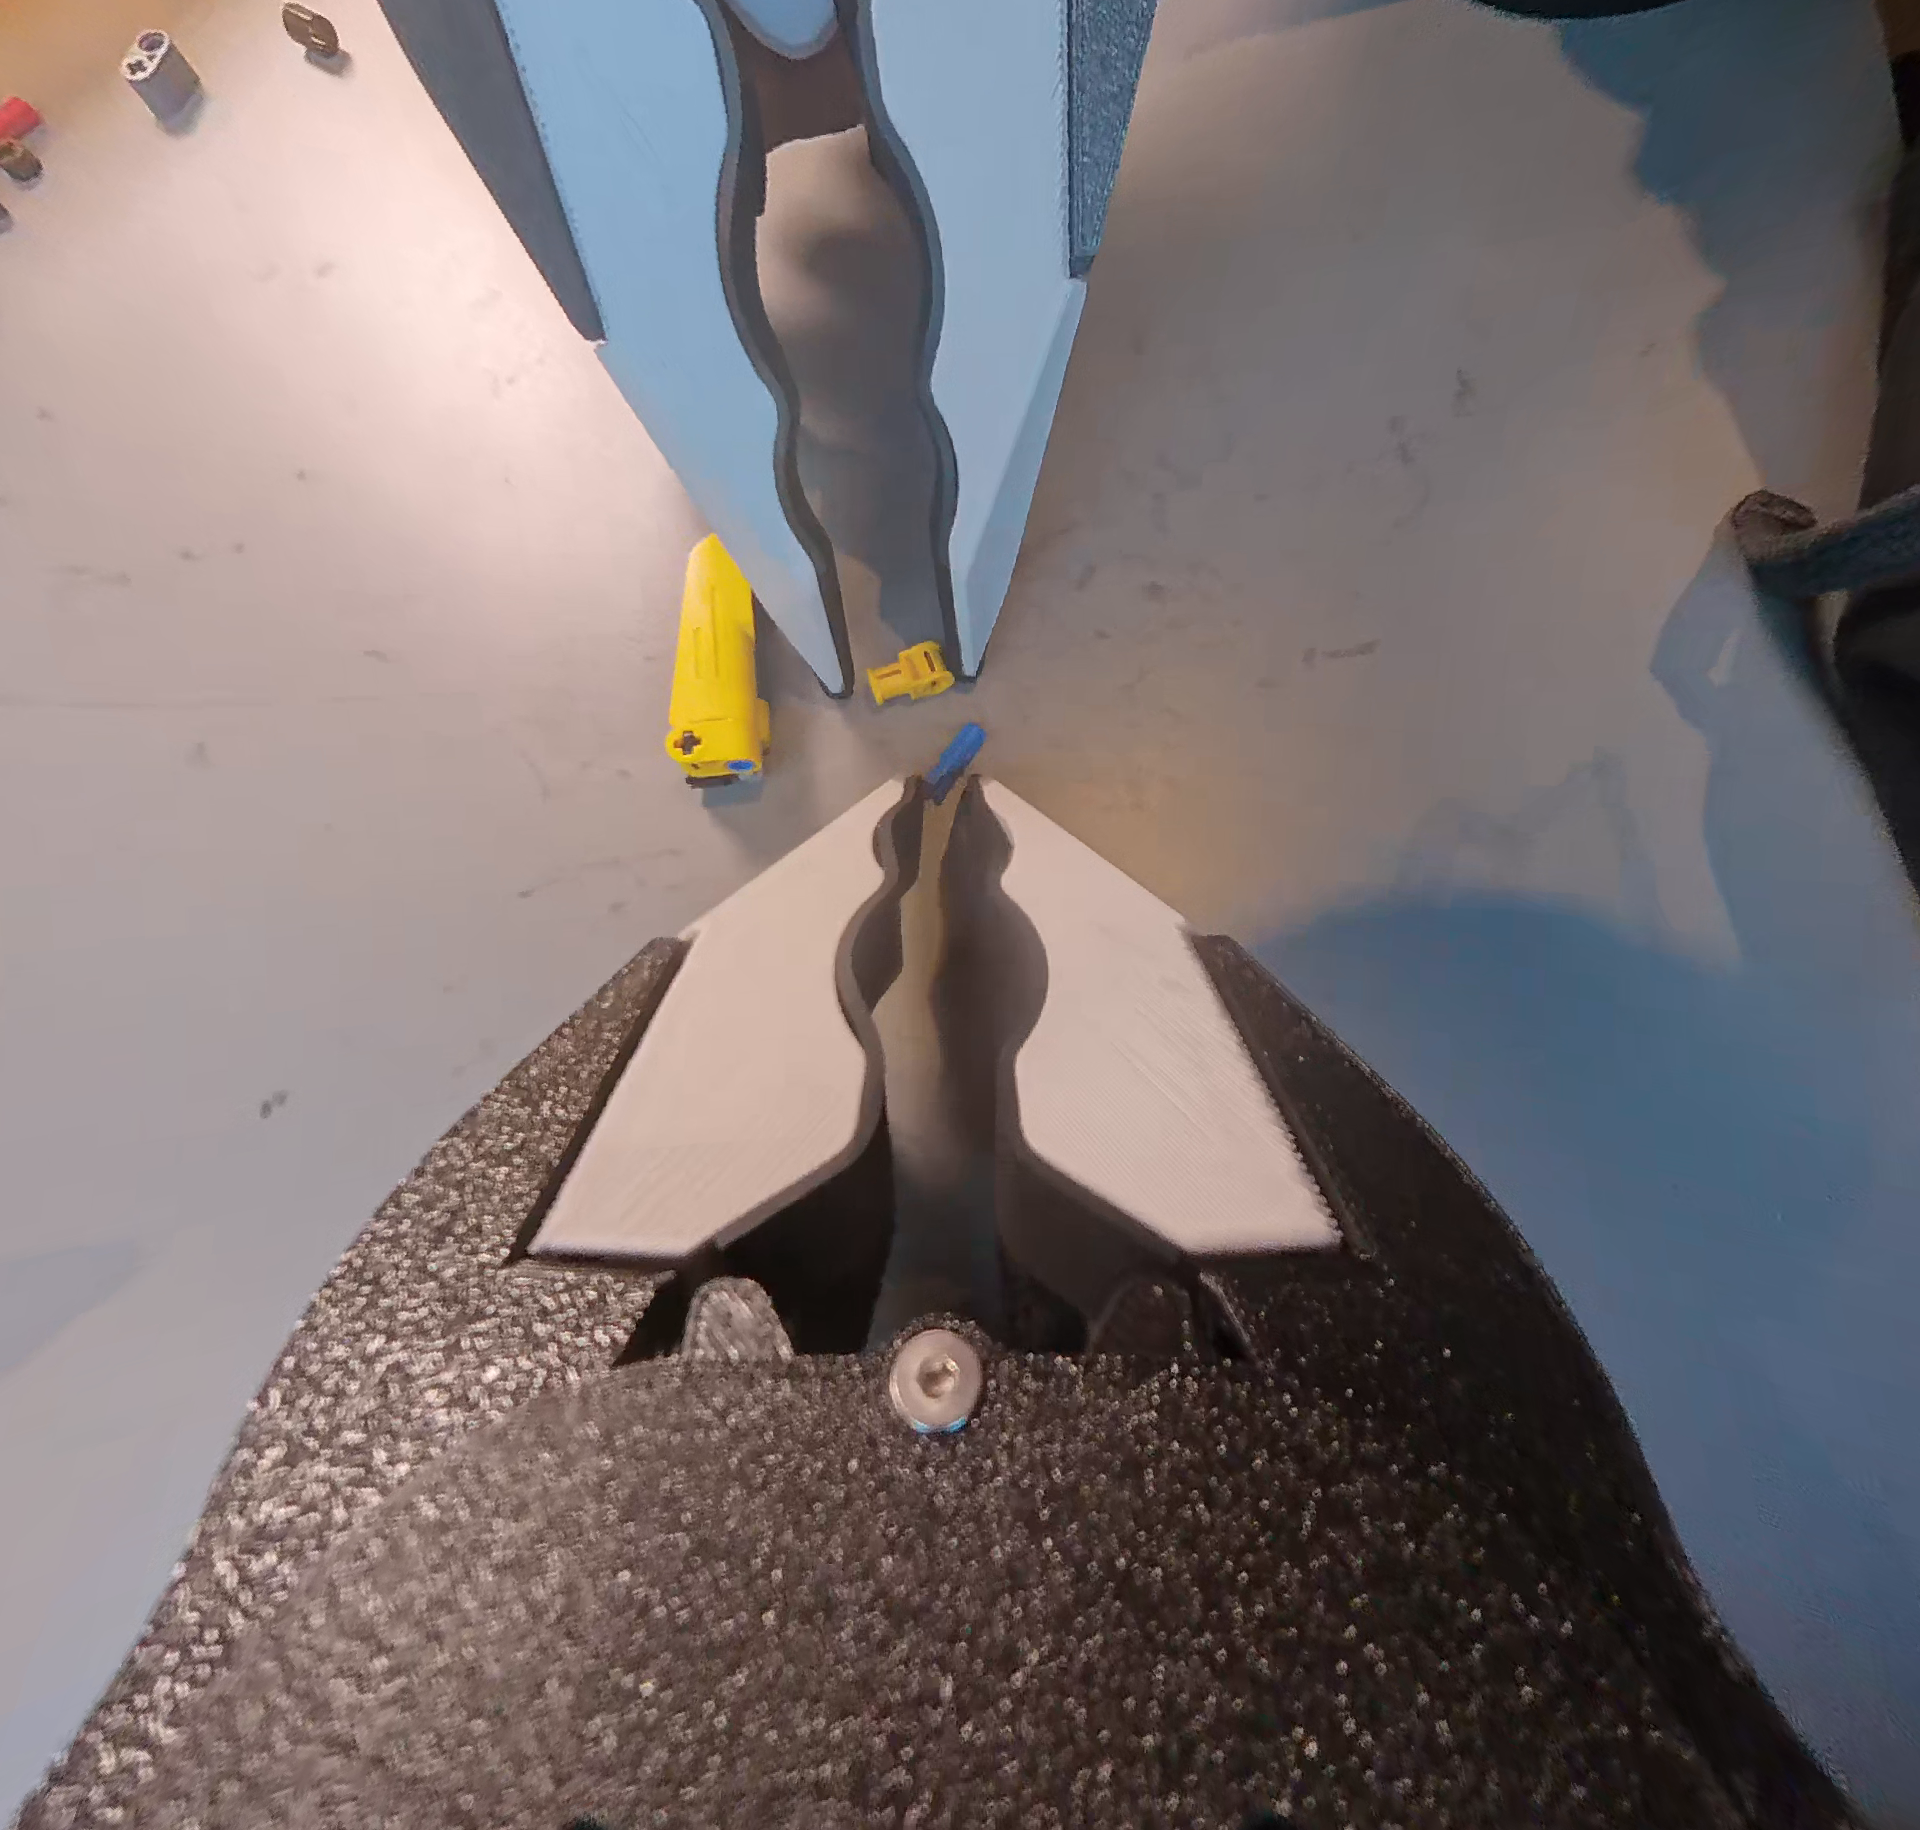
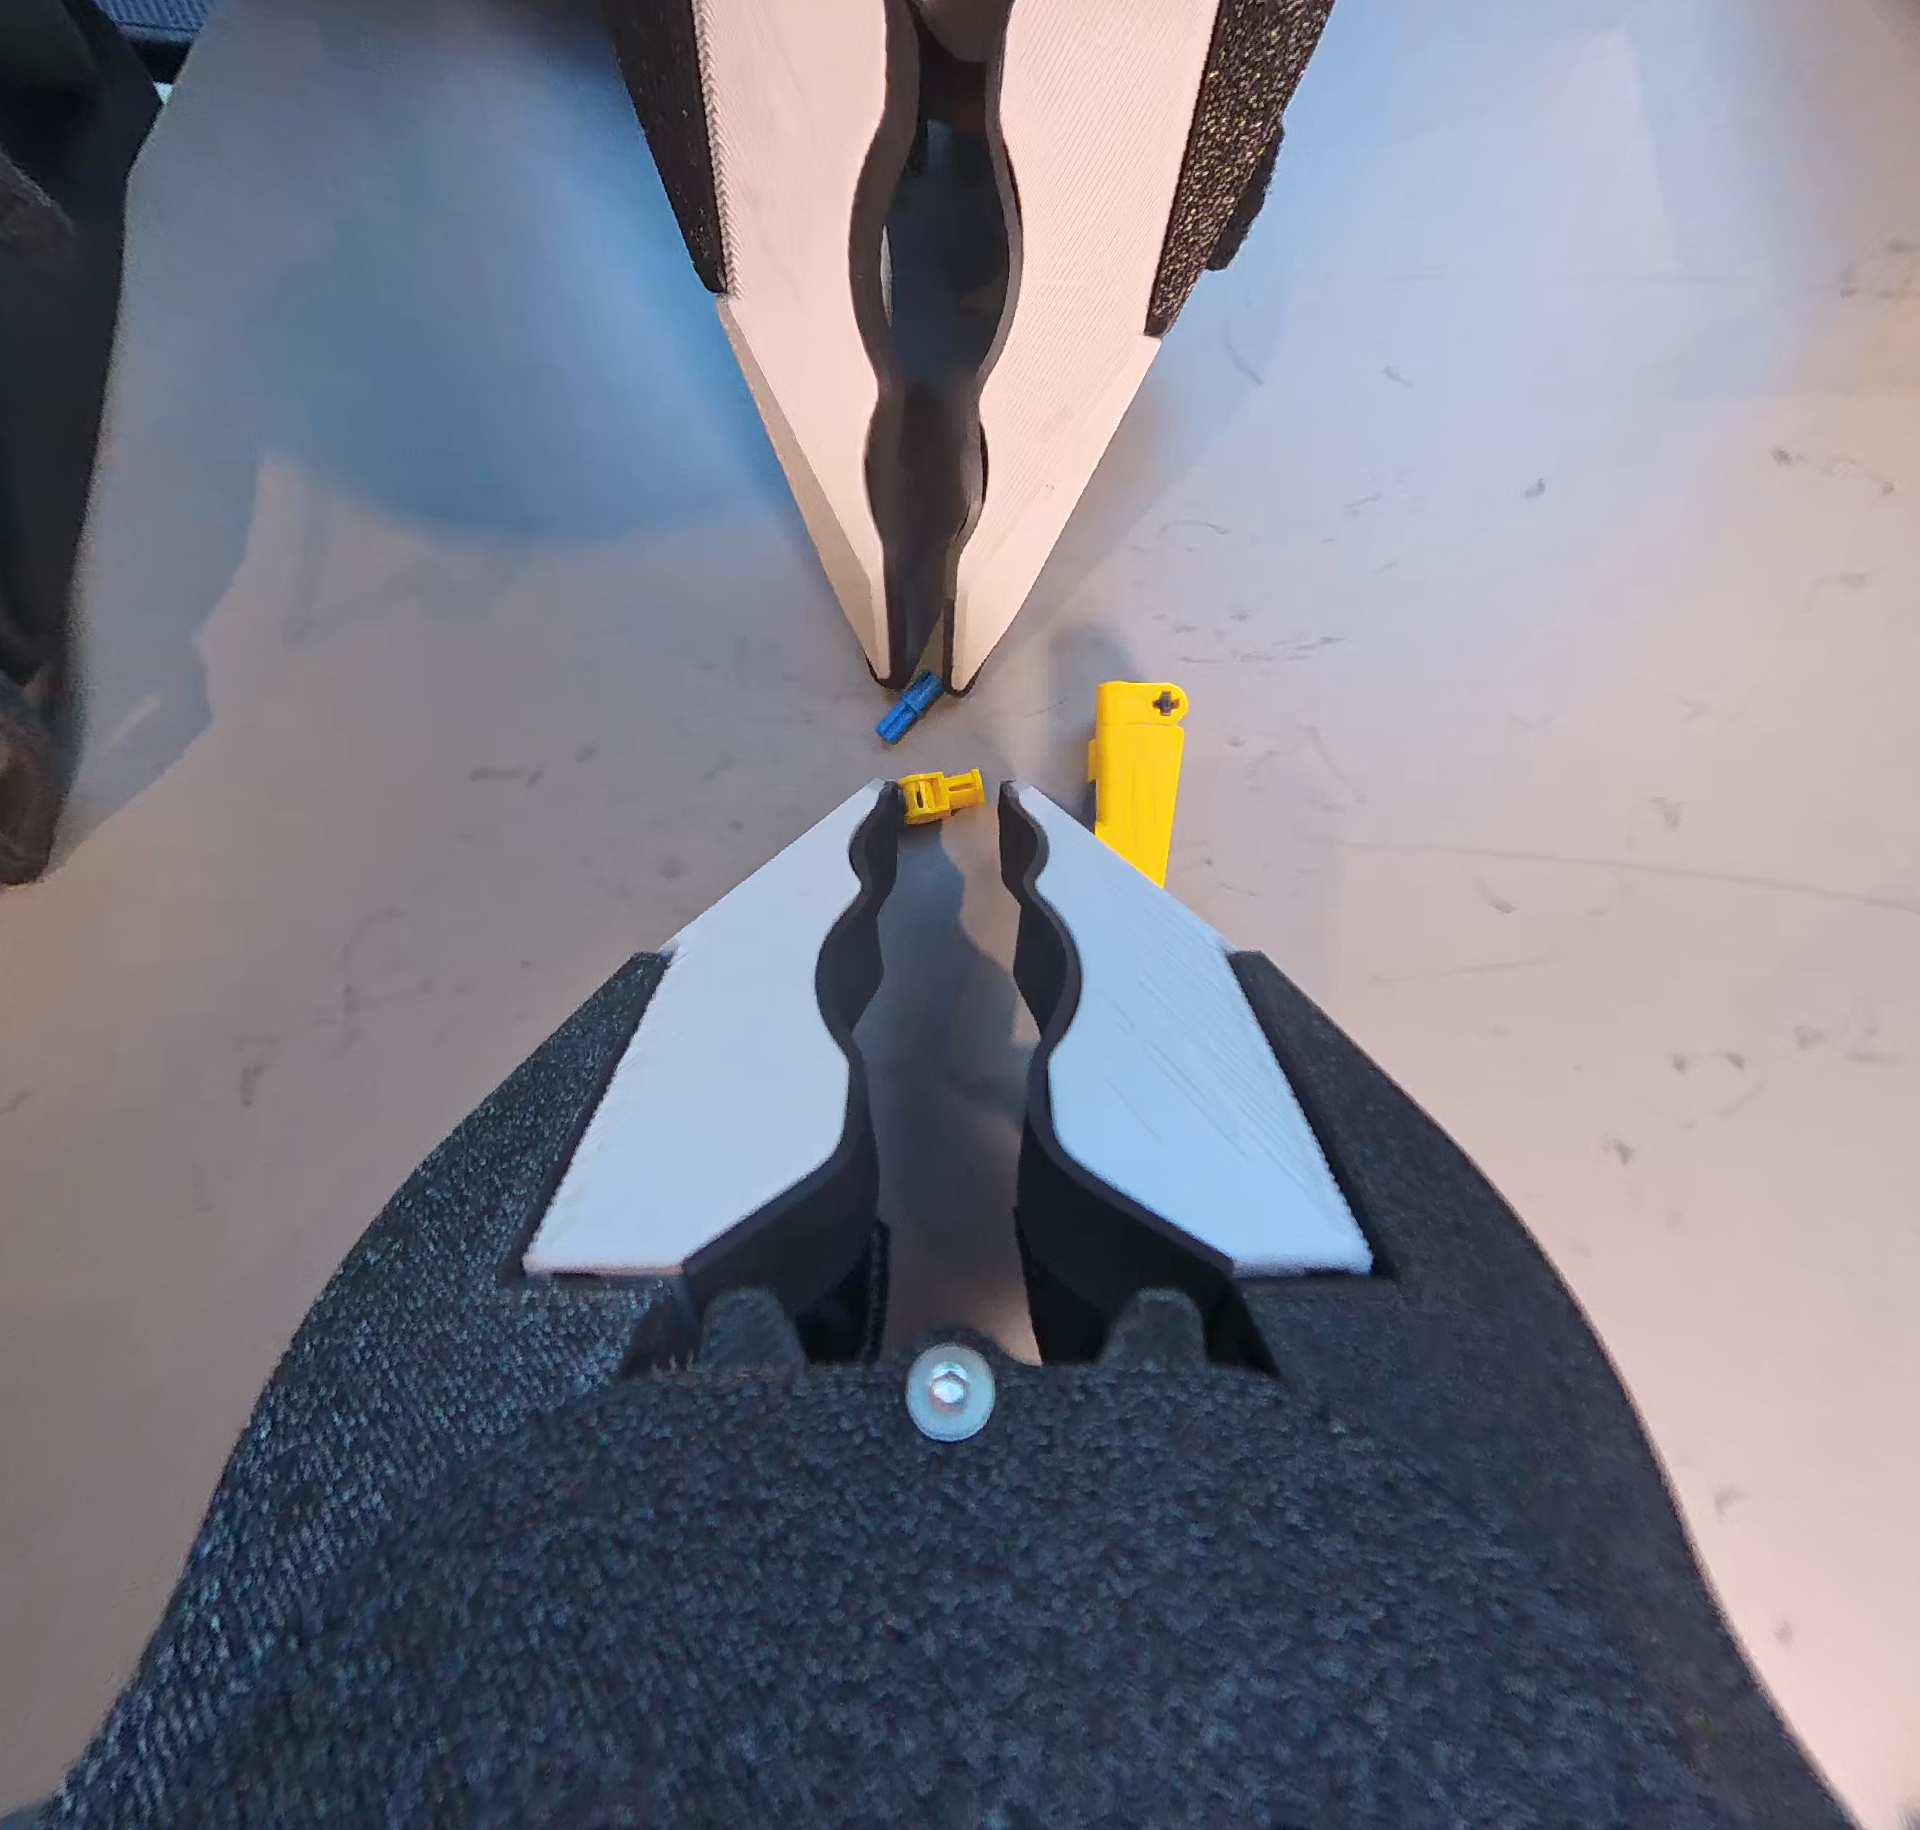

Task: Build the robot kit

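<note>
My left gripper is shut on a small blue pin, which sticks out past its tips just above the grey tabletop. My right gripper faces it tip to tip. It is open, with a small yellow connector lying on the table between its fingertips. A longer yellow block lies on the table right beside the right gripper's finger. In the left wrist view the right gripper comes from the top, with the connector and the yellow block near it. In the right wrist view the left gripper holds the pin.
Small loose parts lie at the far left of the table: a grey connector, a black piece and a red piece. Dark fabric lies along the table's edge, also in the right wrist view. Left and right tips are no more than a few centimetres apart.
</note>
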Demonstrator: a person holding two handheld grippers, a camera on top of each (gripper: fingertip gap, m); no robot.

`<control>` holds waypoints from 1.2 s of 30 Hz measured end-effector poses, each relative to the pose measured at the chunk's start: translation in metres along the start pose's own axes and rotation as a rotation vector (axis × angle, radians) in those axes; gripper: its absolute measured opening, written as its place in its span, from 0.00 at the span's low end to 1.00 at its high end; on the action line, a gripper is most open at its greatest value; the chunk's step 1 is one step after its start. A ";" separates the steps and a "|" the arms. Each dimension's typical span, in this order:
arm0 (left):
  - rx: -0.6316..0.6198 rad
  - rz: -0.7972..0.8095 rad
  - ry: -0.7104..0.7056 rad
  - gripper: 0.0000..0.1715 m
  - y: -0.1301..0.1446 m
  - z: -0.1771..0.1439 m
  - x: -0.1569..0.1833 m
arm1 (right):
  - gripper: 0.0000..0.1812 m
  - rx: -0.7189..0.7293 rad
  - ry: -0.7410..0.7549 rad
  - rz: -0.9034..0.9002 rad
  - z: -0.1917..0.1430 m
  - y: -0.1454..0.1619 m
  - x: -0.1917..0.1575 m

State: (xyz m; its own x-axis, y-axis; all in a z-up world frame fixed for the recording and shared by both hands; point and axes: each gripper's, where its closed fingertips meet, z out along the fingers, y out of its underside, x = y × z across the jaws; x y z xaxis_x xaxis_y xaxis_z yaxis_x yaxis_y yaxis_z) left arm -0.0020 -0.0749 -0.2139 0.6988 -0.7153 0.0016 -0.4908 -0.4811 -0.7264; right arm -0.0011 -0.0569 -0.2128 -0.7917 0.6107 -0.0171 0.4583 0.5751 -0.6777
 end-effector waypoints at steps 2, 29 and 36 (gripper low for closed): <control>-0.011 0.013 0.005 0.04 0.001 -0.001 0.001 | 0.10 -0.001 -0.001 -0.001 0.000 0.000 -0.001; 0.107 -0.028 -0.009 0.02 -0.023 -0.005 -0.001 | 0.08 0.121 0.086 0.044 -0.021 -0.007 -0.002; 0.132 -0.072 -0.029 0.02 -0.030 -0.007 -0.005 | 0.08 0.137 0.105 0.044 -0.024 -0.012 0.001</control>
State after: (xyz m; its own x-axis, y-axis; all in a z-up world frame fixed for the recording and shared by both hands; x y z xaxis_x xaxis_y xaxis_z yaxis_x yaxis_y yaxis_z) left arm 0.0053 -0.0602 -0.1875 0.7454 -0.6655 0.0384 -0.3677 -0.4585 -0.8091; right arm 0.0025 -0.0499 -0.1874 -0.7220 0.6915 0.0233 0.4266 0.4714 -0.7719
